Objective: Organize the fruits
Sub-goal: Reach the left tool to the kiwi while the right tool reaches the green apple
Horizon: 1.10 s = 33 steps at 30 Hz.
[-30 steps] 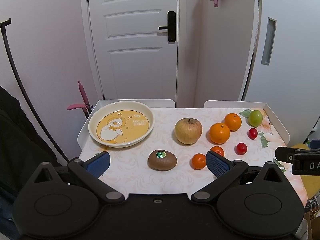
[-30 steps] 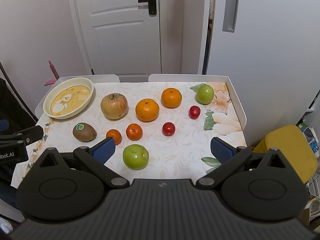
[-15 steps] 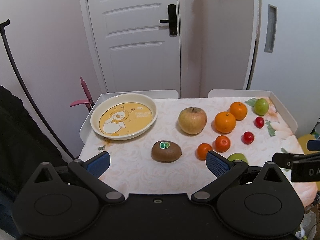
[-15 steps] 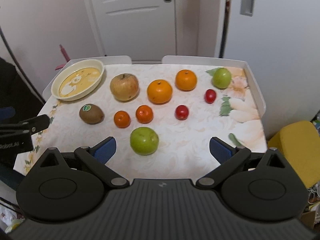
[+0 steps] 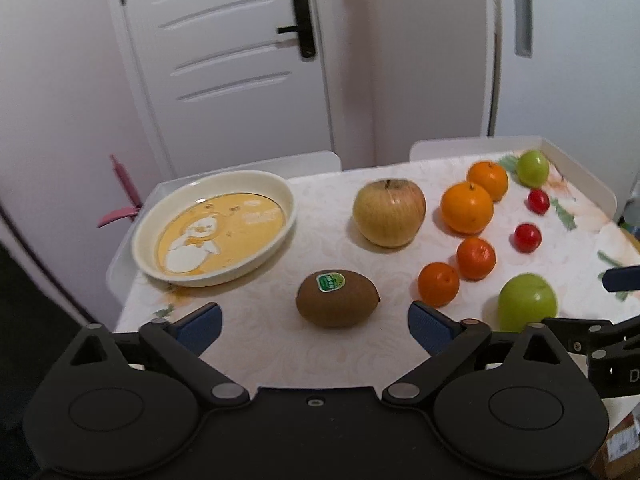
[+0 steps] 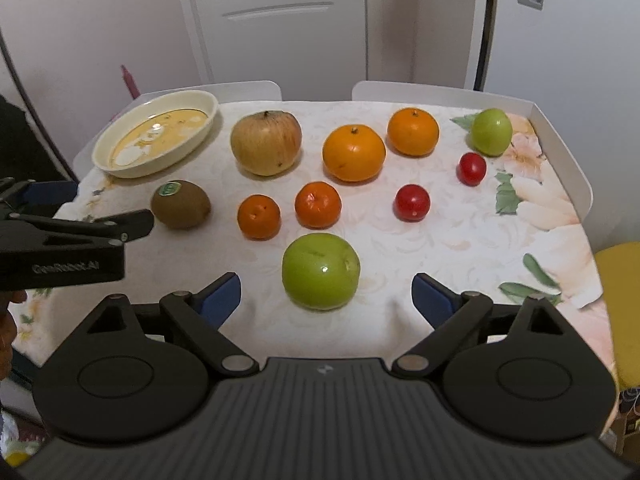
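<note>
A brown kiwi lies just ahead of my open, empty left gripper, centred between its fingers. A cream plate with a yellow duck picture sits at the table's far left. My right gripper is open and empty, with a big green apple just ahead between its fingers. Behind lie a yellow-red apple, two oranges, two small mandarins, two red cherry tomatoes and a small green apple. The left gripper also shows in the right wrist view beside the kiwi.
The table has a floral cloth and a raised white rim. A white door and wall stand behind it. A yellow seat is at the right, a pink object beyond the left edge.
Both grippers have moved forward and down toward the table. The kiwi now lies just ahead of the left fingers and the big green apple just ahead of the right fingers. No fruit has moved.
</note>
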{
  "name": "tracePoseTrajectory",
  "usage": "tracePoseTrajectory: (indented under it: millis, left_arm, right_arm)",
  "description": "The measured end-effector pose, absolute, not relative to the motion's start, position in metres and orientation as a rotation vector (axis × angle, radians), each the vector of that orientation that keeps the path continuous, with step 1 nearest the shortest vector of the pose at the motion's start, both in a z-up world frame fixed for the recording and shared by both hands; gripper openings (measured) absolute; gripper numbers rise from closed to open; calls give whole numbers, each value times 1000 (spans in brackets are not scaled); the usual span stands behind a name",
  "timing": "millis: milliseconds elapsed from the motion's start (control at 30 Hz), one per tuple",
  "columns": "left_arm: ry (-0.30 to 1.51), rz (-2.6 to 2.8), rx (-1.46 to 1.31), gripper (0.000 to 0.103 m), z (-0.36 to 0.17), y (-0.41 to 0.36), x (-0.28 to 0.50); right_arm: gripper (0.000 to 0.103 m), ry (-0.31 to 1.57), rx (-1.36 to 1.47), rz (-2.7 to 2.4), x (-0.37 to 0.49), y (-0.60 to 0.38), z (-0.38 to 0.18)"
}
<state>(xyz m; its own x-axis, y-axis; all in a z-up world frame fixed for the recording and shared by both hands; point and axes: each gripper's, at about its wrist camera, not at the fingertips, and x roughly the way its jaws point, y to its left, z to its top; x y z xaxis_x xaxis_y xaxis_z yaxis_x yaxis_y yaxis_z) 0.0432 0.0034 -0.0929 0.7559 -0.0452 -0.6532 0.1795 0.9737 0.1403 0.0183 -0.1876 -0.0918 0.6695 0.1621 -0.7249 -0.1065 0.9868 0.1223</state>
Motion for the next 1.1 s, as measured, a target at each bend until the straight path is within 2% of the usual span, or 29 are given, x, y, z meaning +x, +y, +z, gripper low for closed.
tracePoseTrajectory:
  millis: [333, 567, 733, 800, 1100]
  left_arm:
    - [722, -194, 213, 93, -127, 2, 83]
    - [760, -216, 194, 83, -141, 1, 99]
    - [768, -227, 196, 82, -145, -1, 103]
    - [777, -223, 192, 75, -146, -1, 105]
    - [763, -216, 177, 69, -146, 2, 99]
  right_arm:
    - [99, 819, 93, 67, 30, -169, -117]
    - [93, 818, 102, 27, 36, -160, -123]
    - [92, 815, 108, 11, 40, -160, -124]
    - [90, 818, 108, 11, 42, -159, -125]
    - [84, 831, 105, 25, 48, -159, -128]
